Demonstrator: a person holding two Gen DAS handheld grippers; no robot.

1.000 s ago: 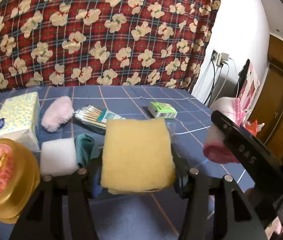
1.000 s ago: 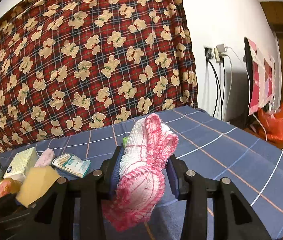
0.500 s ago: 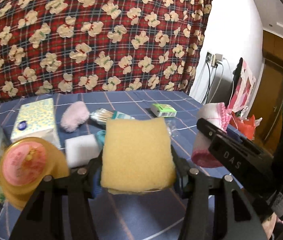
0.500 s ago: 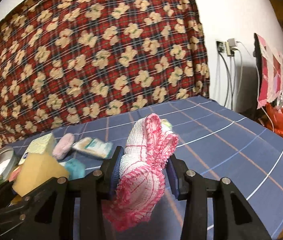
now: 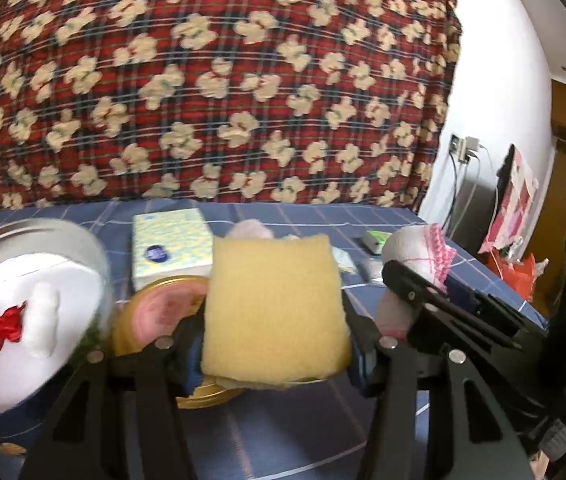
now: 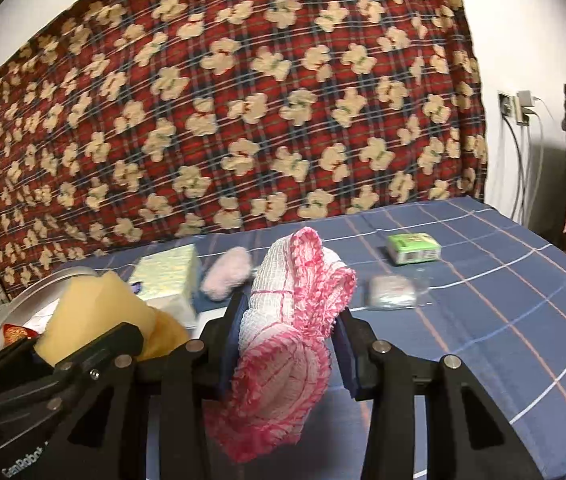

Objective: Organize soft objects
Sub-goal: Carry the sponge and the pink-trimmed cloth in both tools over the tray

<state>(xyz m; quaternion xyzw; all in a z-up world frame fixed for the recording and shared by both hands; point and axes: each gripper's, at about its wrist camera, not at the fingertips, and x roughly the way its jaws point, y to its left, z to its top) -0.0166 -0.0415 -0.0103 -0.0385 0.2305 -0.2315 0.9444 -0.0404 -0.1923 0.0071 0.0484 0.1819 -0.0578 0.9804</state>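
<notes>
So the yellow sponge [image 5: 275, 308] is sitting pinched between the pads of the left hand-held gripper [image 5: 277, 344], carried above the surface [image 5: 495, 280], and the pink-and-white knitted cloth [image 6: 295, 320] is squeezed in the right hand-held gripper [image 6: 289, 344] the same way, drooping out below the jaws. In the left view there's a round metal tin [image 5: 83, 248] at about 9 o'clock with some white stuffed thing [image 5: 39, 300] already in it, so I'm guessing that's where the soft stuff is going. If so, the trick is bringing the sponge right over the tin's opening before letting go, since a gold-lidded jar [image 5: 155, 312] is sitting just beside the tin and could catch it. The cloth is floppy, so I'd be lowering it in until the hanging part is touching down, otherwise it's draping over the rim. One hand at a time too, they're crowding each other. Tissue box [image 5: 171, 244] and pink fluffy thing [image 6: 227, 272] are waiting further back around 12 o'clock.
</notes>
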